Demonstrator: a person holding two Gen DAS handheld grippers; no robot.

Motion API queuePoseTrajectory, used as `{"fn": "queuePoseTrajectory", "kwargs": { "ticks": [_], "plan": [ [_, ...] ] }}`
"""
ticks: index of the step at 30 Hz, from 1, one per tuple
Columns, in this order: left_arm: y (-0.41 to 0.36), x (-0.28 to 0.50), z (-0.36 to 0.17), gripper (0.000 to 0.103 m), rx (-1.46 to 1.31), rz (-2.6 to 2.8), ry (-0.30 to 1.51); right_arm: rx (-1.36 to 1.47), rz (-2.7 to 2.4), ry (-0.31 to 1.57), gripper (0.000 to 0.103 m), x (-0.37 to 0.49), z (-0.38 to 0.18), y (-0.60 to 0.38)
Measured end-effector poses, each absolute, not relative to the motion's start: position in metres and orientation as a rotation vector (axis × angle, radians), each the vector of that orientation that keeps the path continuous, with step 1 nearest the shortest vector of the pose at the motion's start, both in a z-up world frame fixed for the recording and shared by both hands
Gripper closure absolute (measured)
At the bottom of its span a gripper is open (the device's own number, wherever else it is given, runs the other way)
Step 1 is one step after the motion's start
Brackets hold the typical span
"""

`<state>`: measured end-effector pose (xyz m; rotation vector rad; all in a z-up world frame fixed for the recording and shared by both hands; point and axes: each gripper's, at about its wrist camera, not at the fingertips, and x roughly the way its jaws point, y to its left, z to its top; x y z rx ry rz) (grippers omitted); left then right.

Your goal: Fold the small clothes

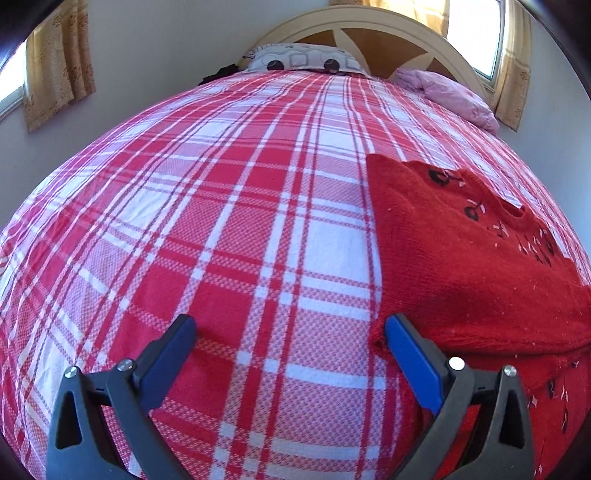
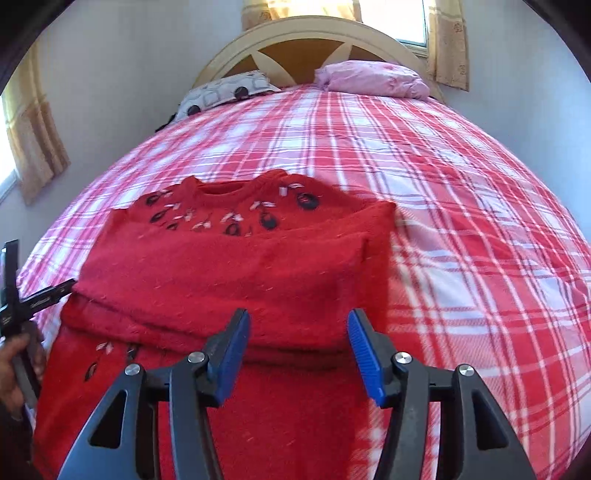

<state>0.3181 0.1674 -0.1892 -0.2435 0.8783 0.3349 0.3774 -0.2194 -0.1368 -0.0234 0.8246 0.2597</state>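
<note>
A red knitted sweater (image 1: 461,258) with dark embroidered cherries lies folded on the plaid bed cover (image 1: 221,221). My left gripper (image 1: 291,321) stands wide open over the bare cover. Its right finger (image 1: 410,354) is at the sweater's left edge, and no cloth is between the pads. In the right wrist view the sweater (image 2: 221,280) has its sleeves folded across the body, neckline towards the headboard. My right gripper (image 2: 298,314) is open just above the sweater's near fold, its pads not pressing on anything. The left gripper's black frame (image 2: 22,295) and a hand (image 2: 14,369) show at that view's left edge.
The red and white plaid cover (image 2: 480,258) spreads over the whole bed. A patterned pillow (image 2: 225,92) and a pink pillow (image 2: 373,79) lie by the cream headboard (image 2: 306,29). Curtained windows (image 1: 55,66) flank the bed, and walls close in on both sides.
</note>
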Motion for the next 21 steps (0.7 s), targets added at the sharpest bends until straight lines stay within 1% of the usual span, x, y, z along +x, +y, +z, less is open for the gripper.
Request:
{"fn": "queuePoseTrajectory", "kwargs": {
  "ticks": [4, 10, 14, 17, 21],
  "plan": [
    [0.165, 0.321, -0.191, 0.0, -0.224, 0.33, 0.889, -0.031, 0.224, 0.929, 0.047, 0.403, -0.164, -0.222],
    [0.168, 0.32, -0.19, 0.0, -0.24, 0.315, 0.88, 0.01, 0.216, 0.881, 0.047, 0.392, -0.151, -0.228],
    [0.164, 0.314, -0.187, 0.0, -0.229, 0.291, 0.873, -0.028, 0.245, 0.84, 0.047, 0.368, -0.141, -0.223],
    [0.154, 0.313, -0.188, 0.0, -0.178, 0.285, 0.896, -0.087, 0.238, 0.896, 0.047, 0.364, -0.152, -0.215],
    [0.144, 0.302, -0.189, 0.0, -0.136, 0.248, 0.936, -0.085, 0.236, 0.927, 0.047, 0.354, -0.158, -0.218]
  ]
}}
